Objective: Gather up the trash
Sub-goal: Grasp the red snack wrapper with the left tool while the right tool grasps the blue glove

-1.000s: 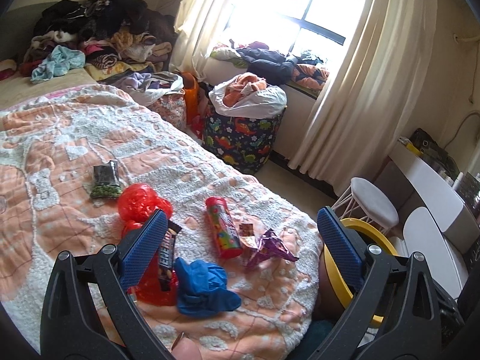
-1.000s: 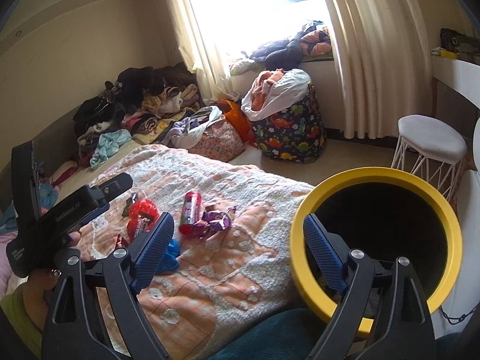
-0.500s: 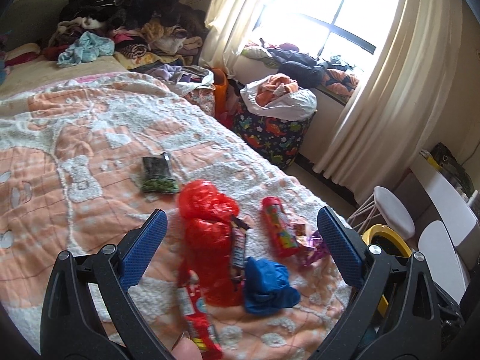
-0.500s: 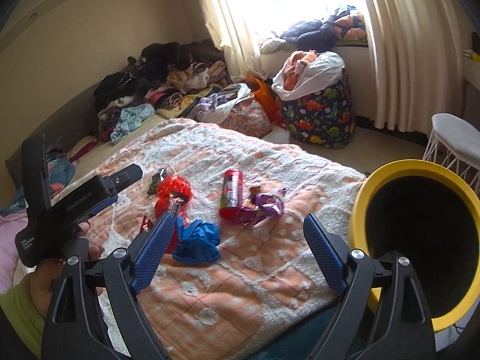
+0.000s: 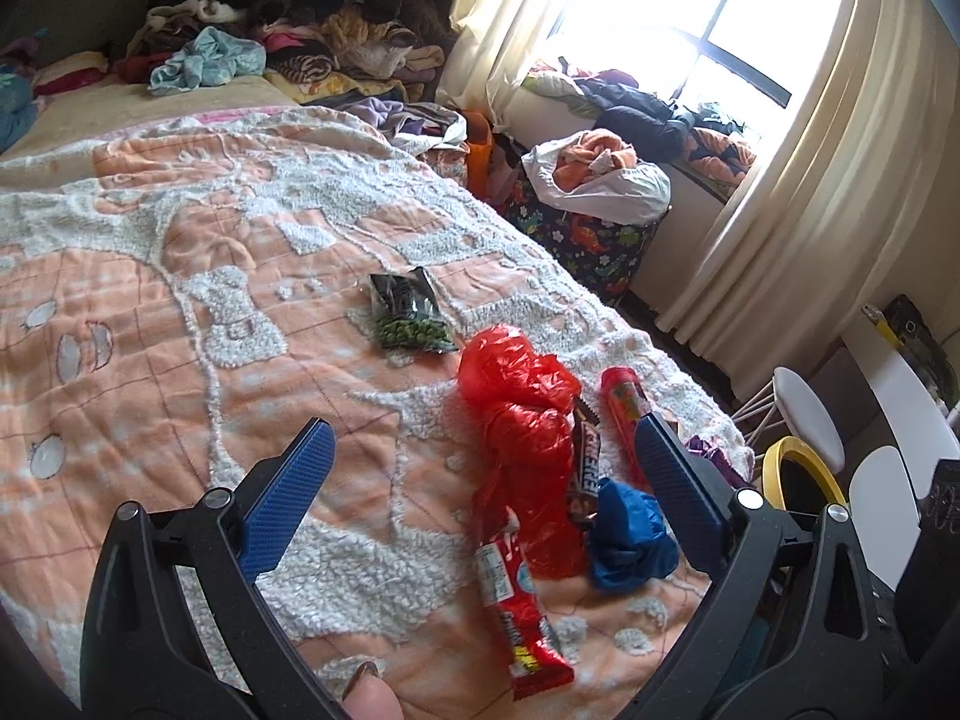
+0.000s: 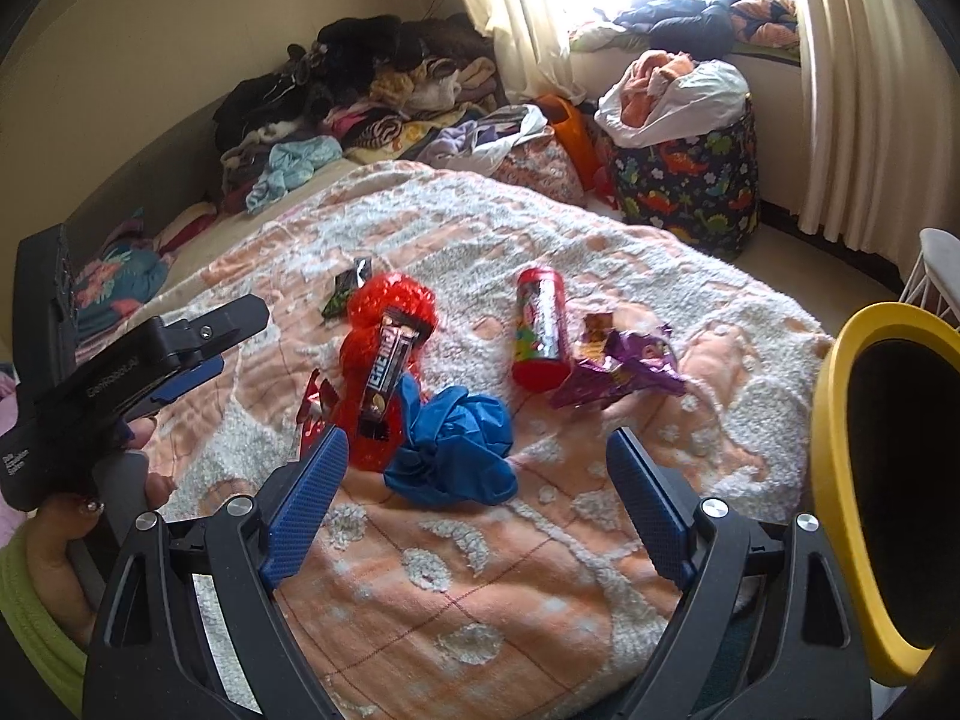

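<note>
- Left tool (image 5: 480, 474) spread wide, empty, above the bed (image 5: 180, 300).
- Right tool (image 6: 477, 480) also spread, pinching nothing.
- Trash heaped near the bed's right end: red plastic bag (image 5: 522, 414), chocolate bar (image 6: 387, 375) lying across it, blue crumpled bag (image 6: 459, 447) just beside, red tube (image 6: 540, 327), purple wrapper (image 6: 618, 369).
- Pea packet (image 5: 408, 315) apart, farther off.
- Yellow-rimmed bin (image 6: 840, 414) right of the bed.

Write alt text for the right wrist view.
The open right gripper hovers above a crumpled blue glove on an orange-and-white blanket strewn with wrappers, a red tube and a red plastic bag. A yellow-rimmed bin stands at right.
</note>
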